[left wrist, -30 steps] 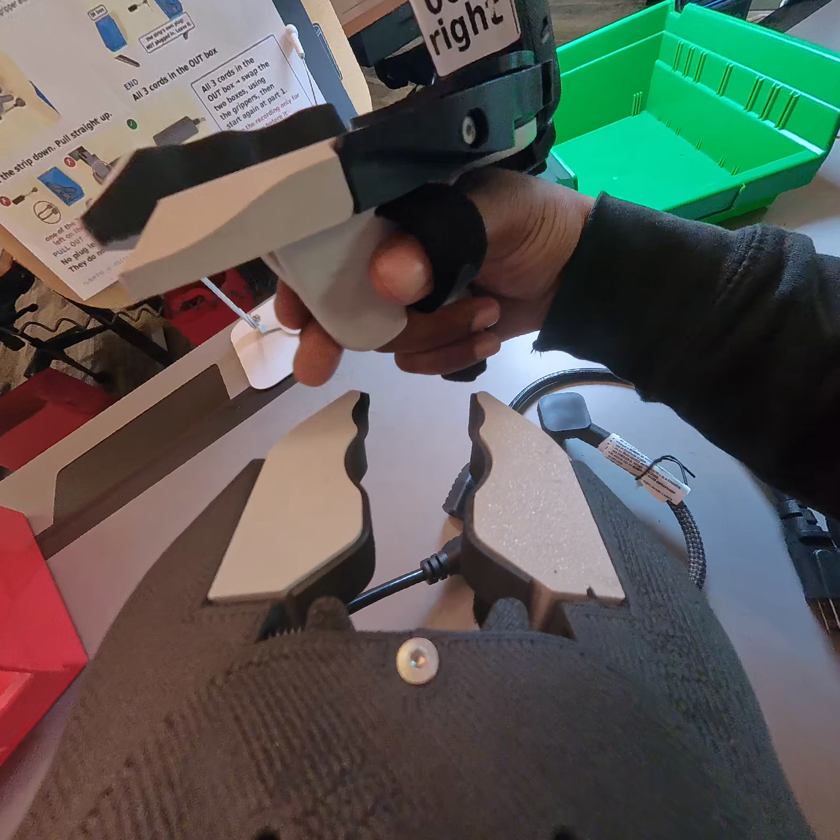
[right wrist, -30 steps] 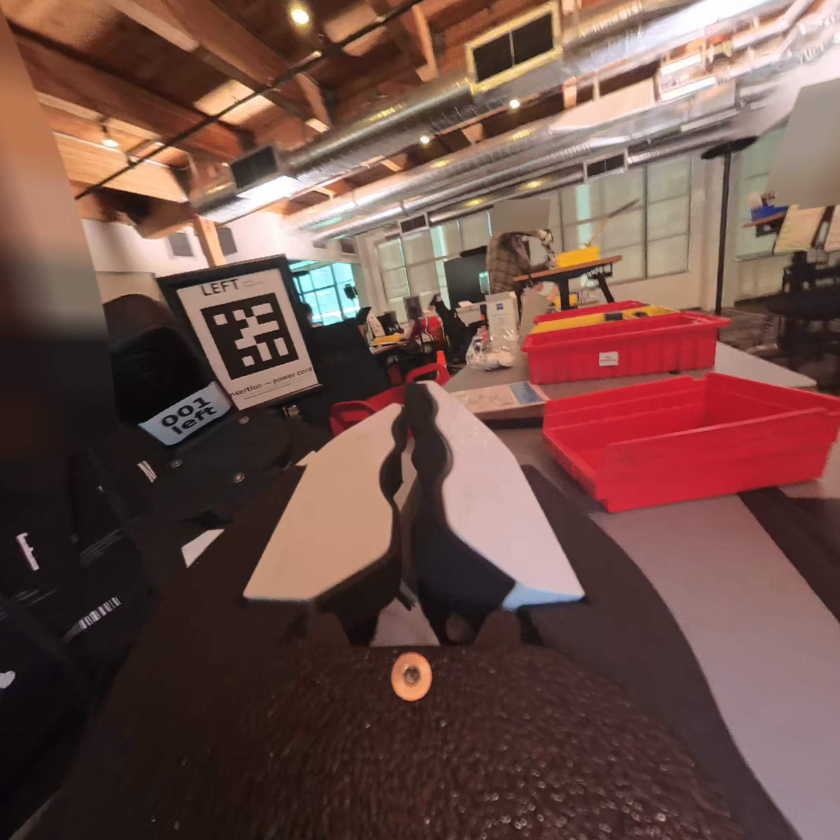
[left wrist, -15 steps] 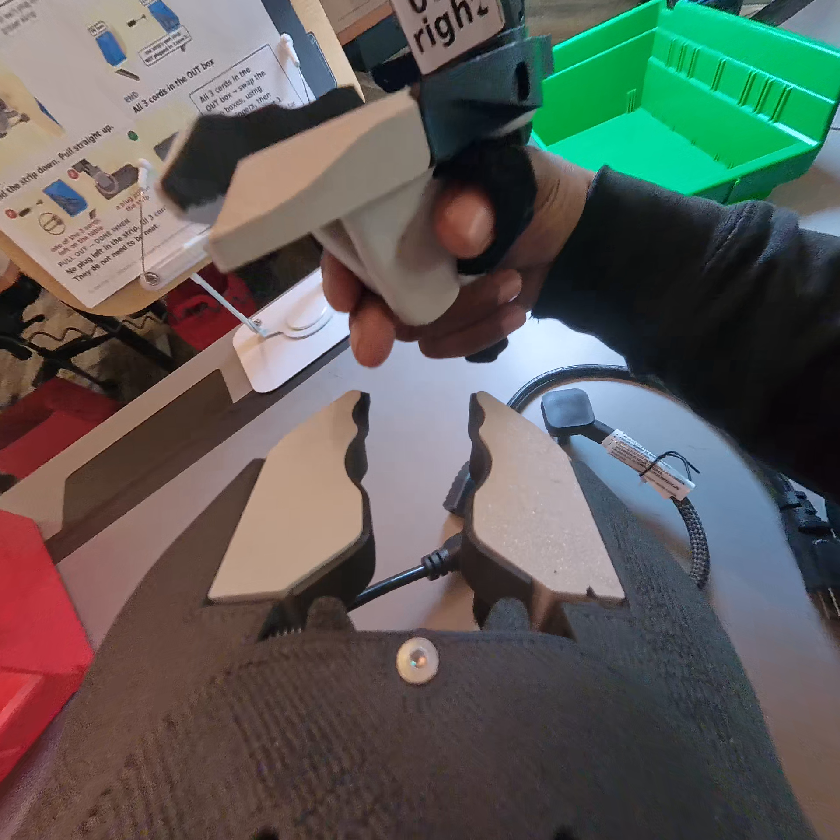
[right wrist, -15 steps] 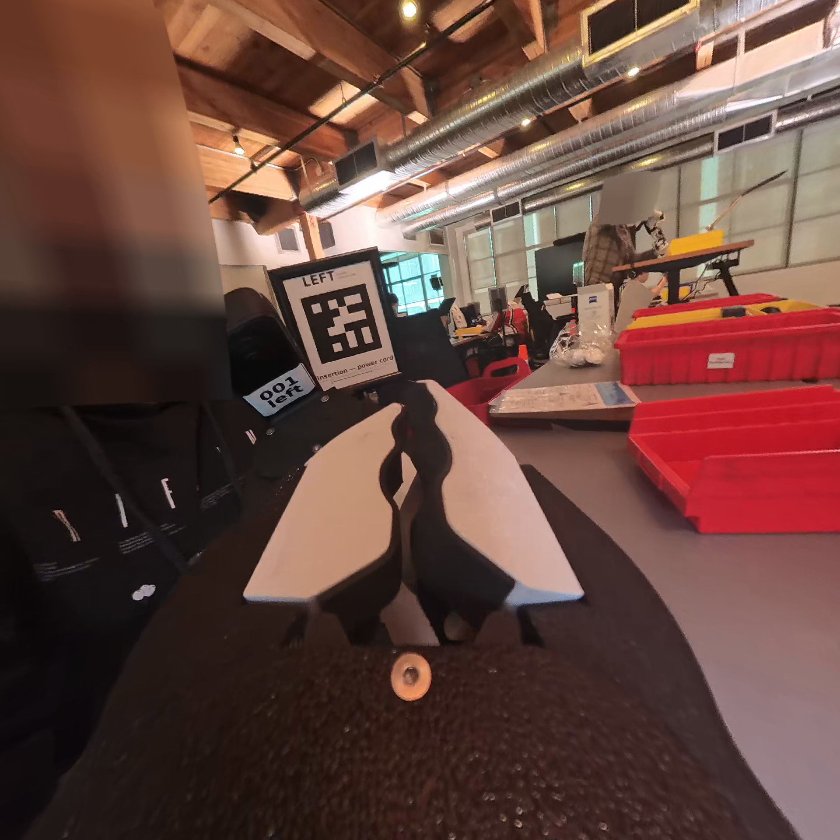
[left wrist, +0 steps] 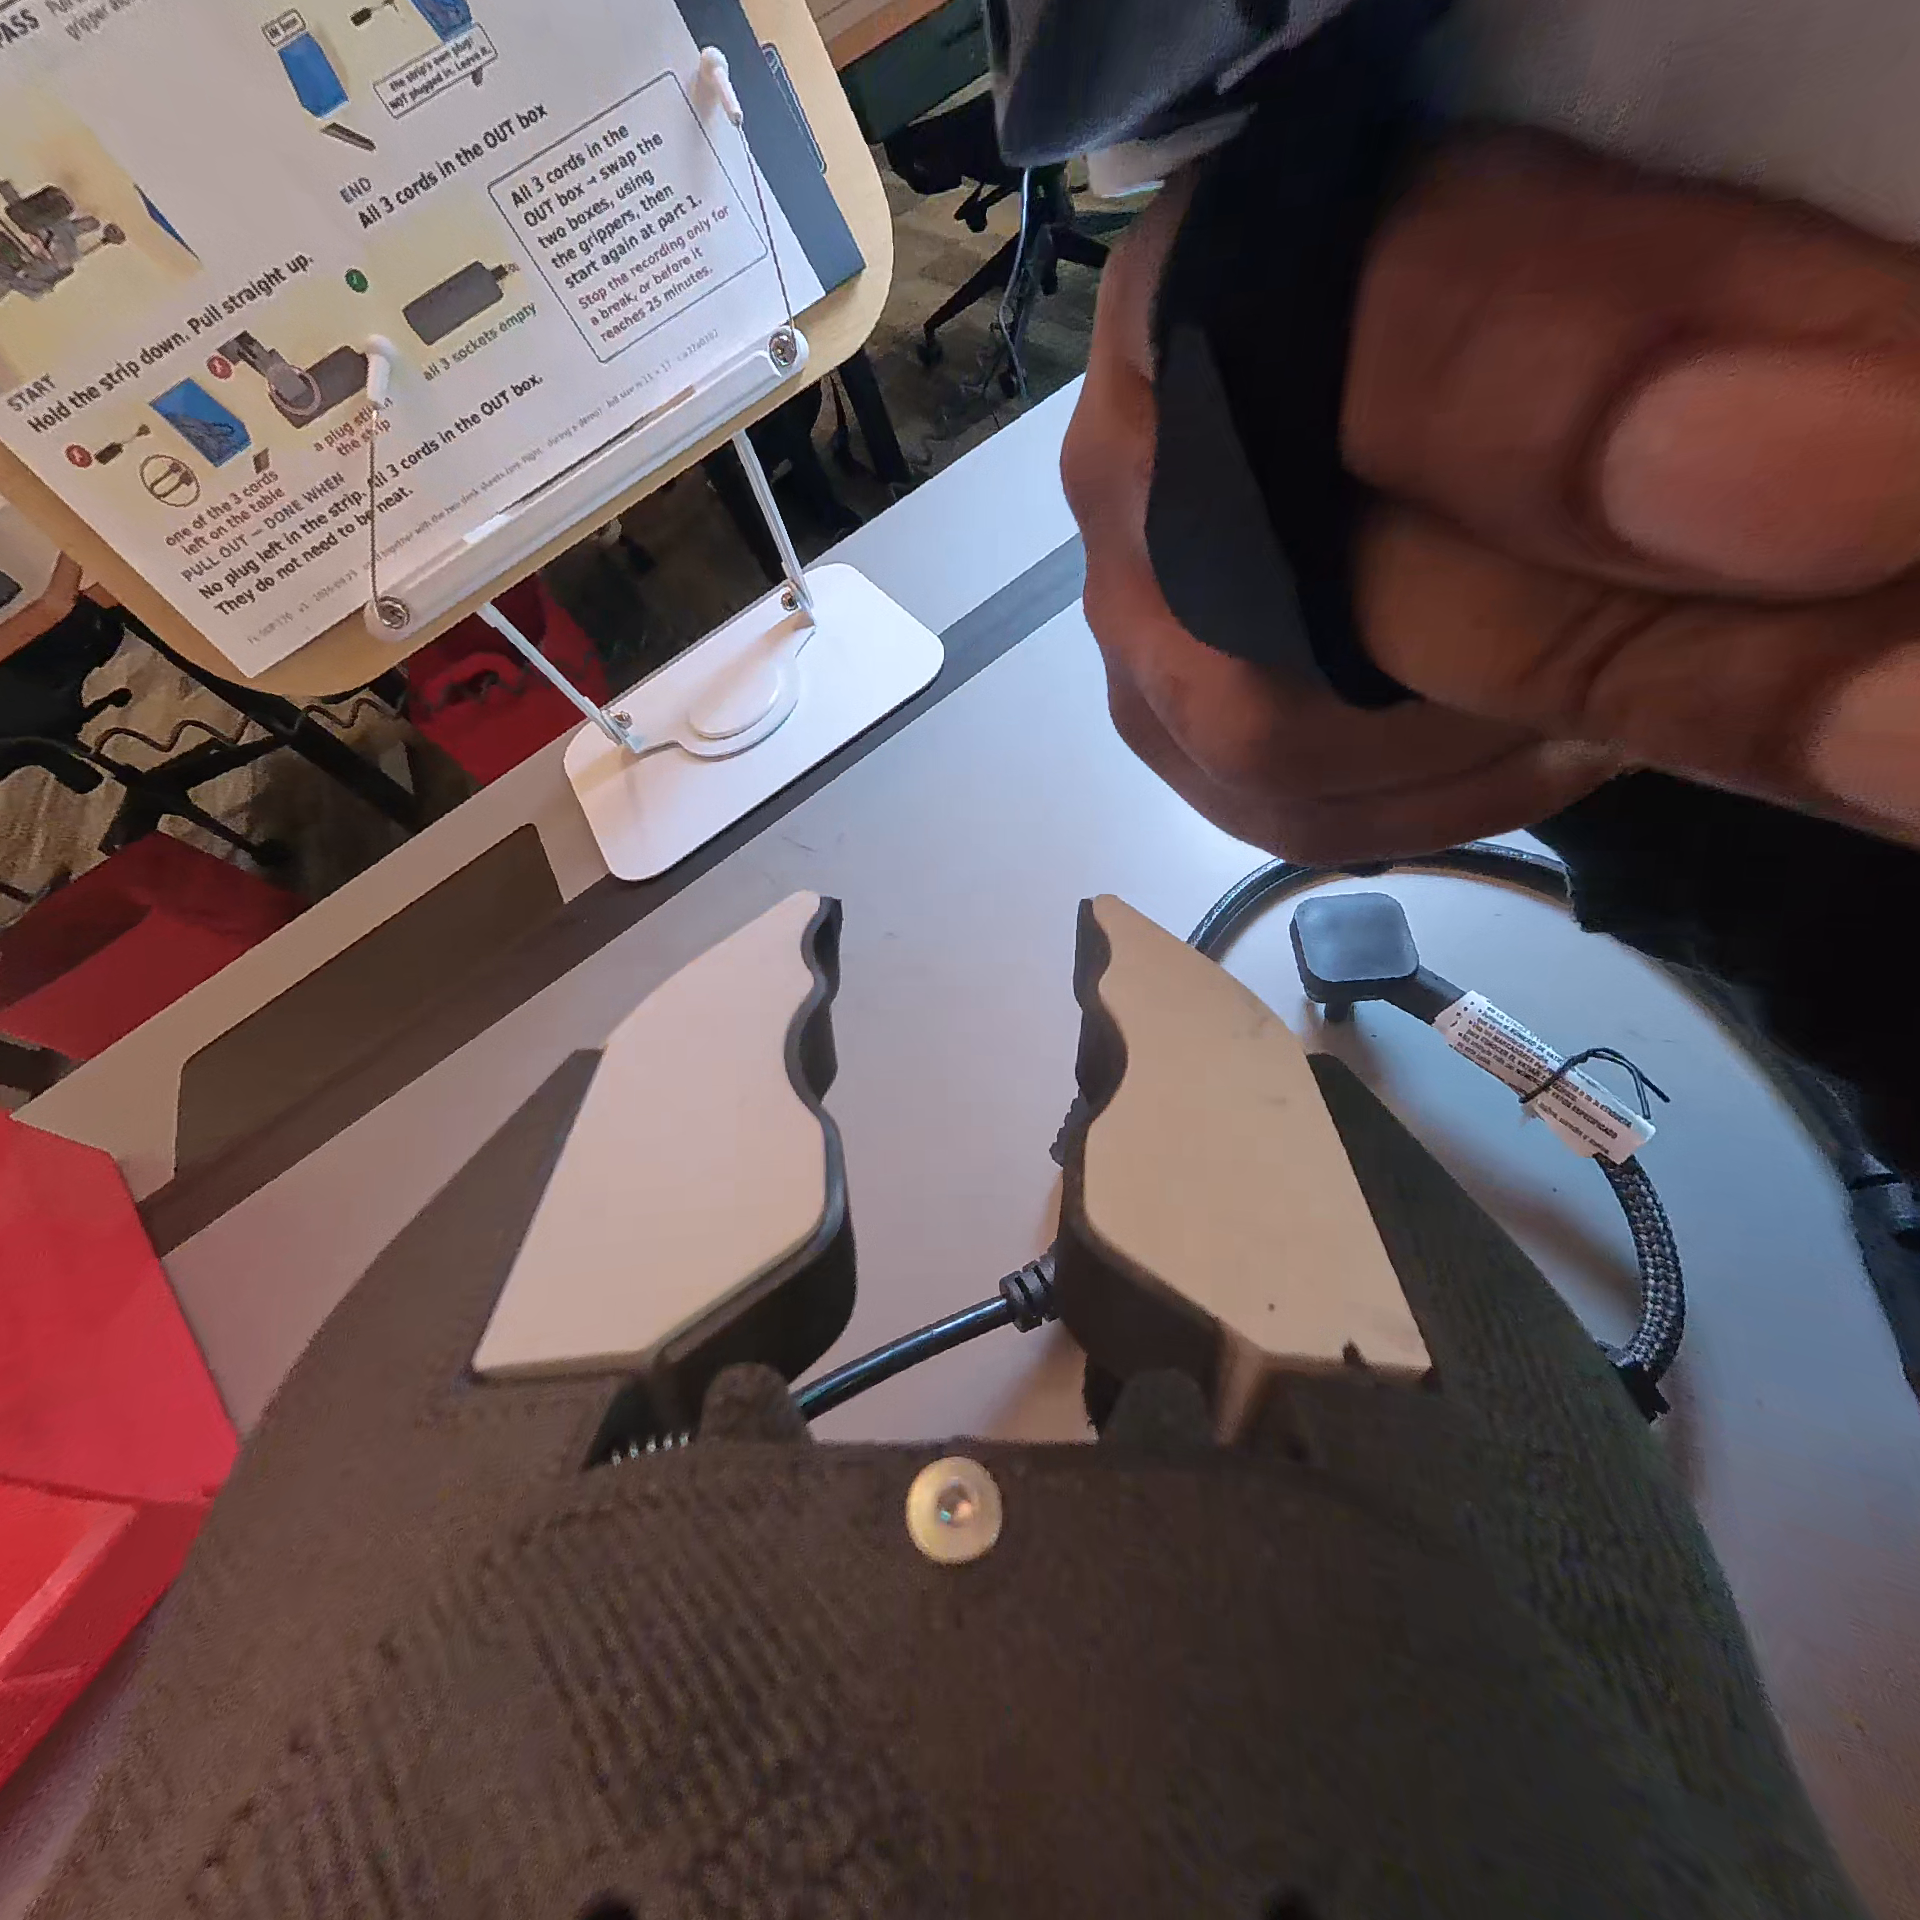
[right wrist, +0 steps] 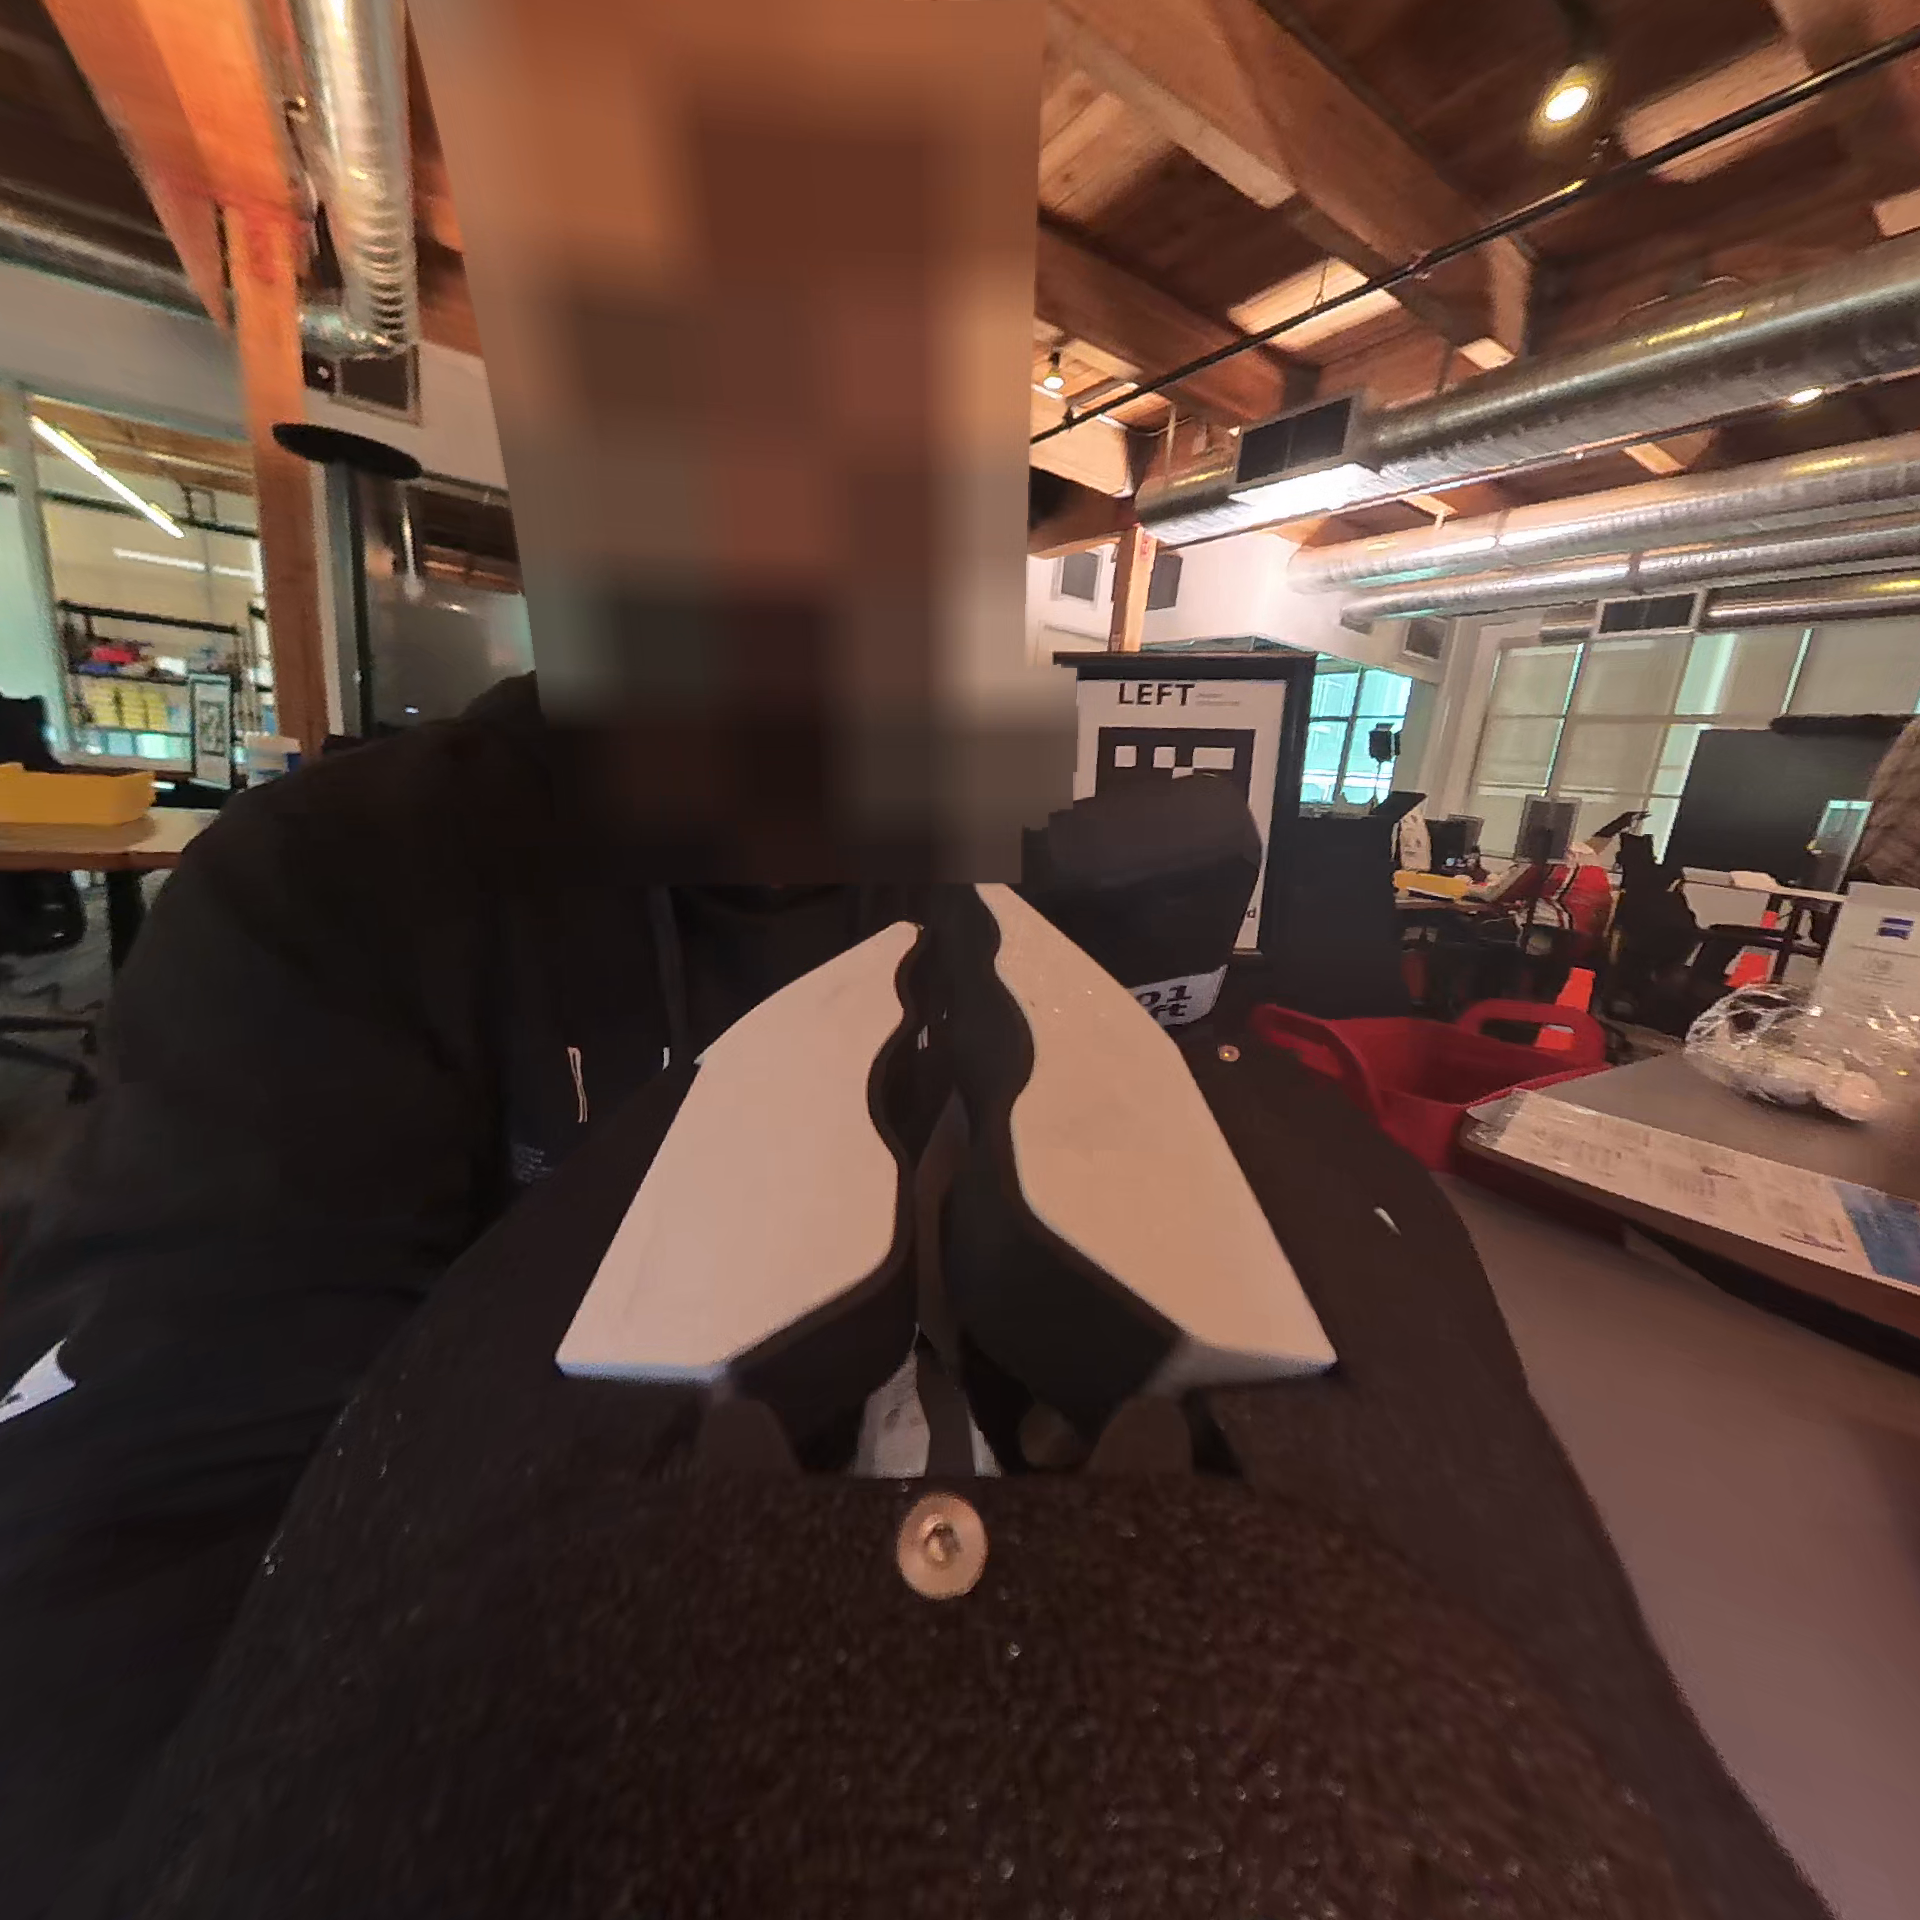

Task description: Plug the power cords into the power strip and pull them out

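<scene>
Two jaws: left gripper (left wrist: pixel 951 925) open over cord (left wrist: pixel 914 1351), right gripper (right wrist: pixel 956 940) closed, empty.

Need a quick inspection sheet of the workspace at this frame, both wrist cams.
Surface: grey table, bare between the fingers.
Job's things: flat black plug lying loose; power strip not seen.
Clutter: document stand holding a printed sheet; red bin at left edge.
Grippers: left gripper open, empty; right gripper shut, empty, raised off the table.
Cables: braided cord with white tag; thin black cable running under the left gripper.
Surroundings: open workshop, red tote, other desks.
</scene>
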Demonstrator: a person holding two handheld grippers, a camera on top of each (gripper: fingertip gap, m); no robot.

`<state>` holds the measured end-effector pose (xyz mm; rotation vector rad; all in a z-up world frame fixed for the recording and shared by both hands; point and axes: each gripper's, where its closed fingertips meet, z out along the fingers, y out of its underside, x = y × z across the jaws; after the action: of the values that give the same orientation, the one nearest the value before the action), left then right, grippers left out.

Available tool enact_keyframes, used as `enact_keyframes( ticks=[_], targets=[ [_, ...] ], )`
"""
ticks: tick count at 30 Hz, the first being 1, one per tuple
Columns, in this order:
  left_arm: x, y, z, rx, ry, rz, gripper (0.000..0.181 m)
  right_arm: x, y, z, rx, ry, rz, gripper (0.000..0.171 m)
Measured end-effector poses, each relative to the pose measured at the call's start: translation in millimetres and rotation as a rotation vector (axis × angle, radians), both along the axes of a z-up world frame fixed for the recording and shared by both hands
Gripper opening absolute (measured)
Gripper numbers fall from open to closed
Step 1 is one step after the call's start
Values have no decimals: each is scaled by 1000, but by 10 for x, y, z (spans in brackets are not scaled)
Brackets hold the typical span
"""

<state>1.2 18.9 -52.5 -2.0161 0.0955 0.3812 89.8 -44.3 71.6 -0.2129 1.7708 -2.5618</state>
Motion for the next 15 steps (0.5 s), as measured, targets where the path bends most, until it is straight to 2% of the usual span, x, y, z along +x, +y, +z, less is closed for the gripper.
enact_keyframes(
  ticks=[14,15],
  targets=[
    [-12,-17,15,2,7,-5,43,-133,-38,-147,79,-66,-84,2],
    [-18,-21,12,2,8,-4,43,-154,-44,-172,94,-83,-102,6]
  ],
)
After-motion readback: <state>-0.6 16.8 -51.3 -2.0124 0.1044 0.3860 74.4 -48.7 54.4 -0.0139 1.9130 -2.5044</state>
